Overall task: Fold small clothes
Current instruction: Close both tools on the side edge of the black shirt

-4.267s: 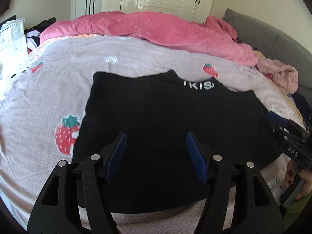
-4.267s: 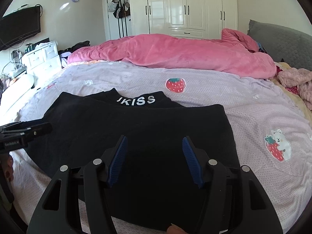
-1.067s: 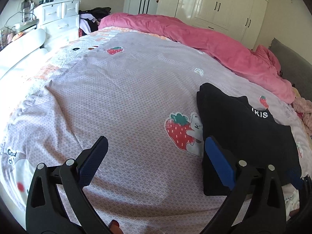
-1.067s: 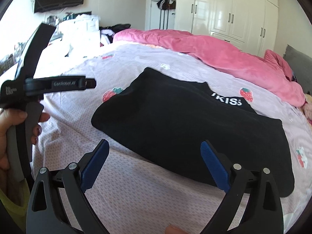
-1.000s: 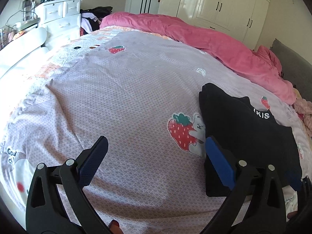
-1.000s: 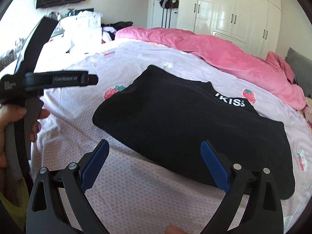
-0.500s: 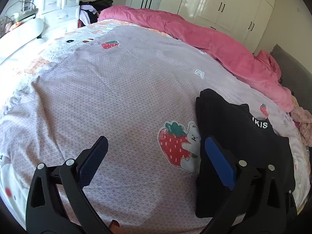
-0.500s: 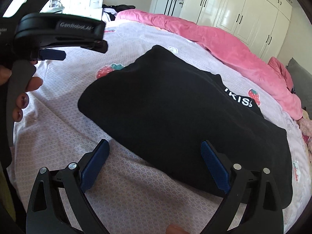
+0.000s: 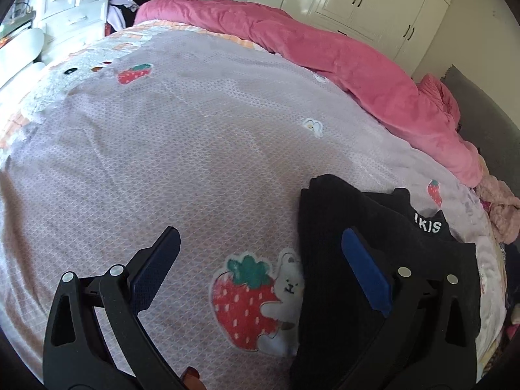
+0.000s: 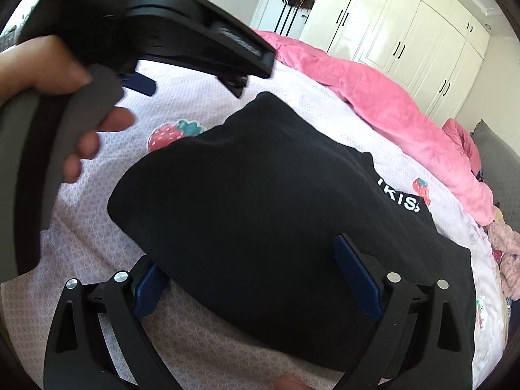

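A black folded garment (image 10: 276,201) with white lettering lies flat on the lilac strawberry-print bedsheet (image 9: 182,149). In the left wrist view the garment (image 9: 383,237) sits at the lower right. My left gripper (image 9: 260,260) is open and empty, low over the sheet beside the garment's left edge, its right finger over the black cloth. My right gripper (image 10: 247,269) is open and wide at the garment's near edge; its left finger tip is hidden under that edge and its right finger lies over the cloth. The left gripper also shows in the right wrist view (image 10: 198,39), held by a hand at the upper left.
A pink duvet (image 9: 341,65) is heaped along the far side of the bed. A pale pink fluffy garment (image 9: 497,208) lies at the right edge. White drawers (image 9: 71,16) stand at the far left, white wardrobes (image 10: 416,32) behind.
Both grippers have dropped lower and closer to the garment. The right gripper's left finger has slid under the near edge. The left gripper has come closer to the right one.
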### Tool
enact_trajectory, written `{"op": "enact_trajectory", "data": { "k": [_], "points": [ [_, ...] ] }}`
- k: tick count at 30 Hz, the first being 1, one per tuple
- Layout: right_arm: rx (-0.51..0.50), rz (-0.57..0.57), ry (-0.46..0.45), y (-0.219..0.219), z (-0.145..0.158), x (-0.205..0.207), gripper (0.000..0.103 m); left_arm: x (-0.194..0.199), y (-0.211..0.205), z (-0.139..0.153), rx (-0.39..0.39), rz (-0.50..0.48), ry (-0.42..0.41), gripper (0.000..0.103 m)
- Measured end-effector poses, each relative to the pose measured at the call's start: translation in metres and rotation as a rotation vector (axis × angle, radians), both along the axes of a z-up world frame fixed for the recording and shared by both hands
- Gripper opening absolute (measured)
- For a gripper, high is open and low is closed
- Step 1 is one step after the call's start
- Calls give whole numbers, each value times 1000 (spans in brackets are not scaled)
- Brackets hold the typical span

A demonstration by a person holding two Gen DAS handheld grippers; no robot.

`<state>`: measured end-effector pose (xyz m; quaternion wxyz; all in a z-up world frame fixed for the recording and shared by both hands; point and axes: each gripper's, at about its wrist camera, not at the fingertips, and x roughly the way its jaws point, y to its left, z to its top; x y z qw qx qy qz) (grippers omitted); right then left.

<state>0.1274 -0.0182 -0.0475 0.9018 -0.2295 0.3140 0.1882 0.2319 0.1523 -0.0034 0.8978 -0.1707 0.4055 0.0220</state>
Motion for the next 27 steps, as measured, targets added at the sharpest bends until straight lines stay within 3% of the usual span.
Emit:
{"op": "enact_trajectory", "data": {
  "k": [2, 6, 9, 12, 14, 16, 21, 25, 27],
  "points": [
    [27, 14, 6, -3, 2, 0, 58, 10, -6, -2, -45, -46, 13, 93],
    [103, 43, 15, -11, 9, -3, 10, 26, -18, -12, -147, -146, 52, 93],
    [192, 51, 24, -24, 17, -5, 8, 36, -22, -22, -277, -215, 77, 93],
    [285, 43, 49, -37, 20, -2, 8, 40, -29, -24, -295, -243, 83, 93],
    [340, 32, 65, -46, 22, 0, 7, 43, -31, -26, -357, -262, 84, 92],
    [371, 31, 68, -51, 25, 0, 7, 43, -32, -29, -388, -266, 92, 84],
    [386, 25, 68, -53, 26, -3, 7, 46, -43, -31, -362, -266, 105, 63],
    [359, 20, 48, -50, 25, -5, 7, 45, -55, -29, -312, -271, 102, 52],
    [346, 17, 39, -49, 25, -7, 8, 46, -62, -27, -284, -269, 95, 40]
  ]
}}
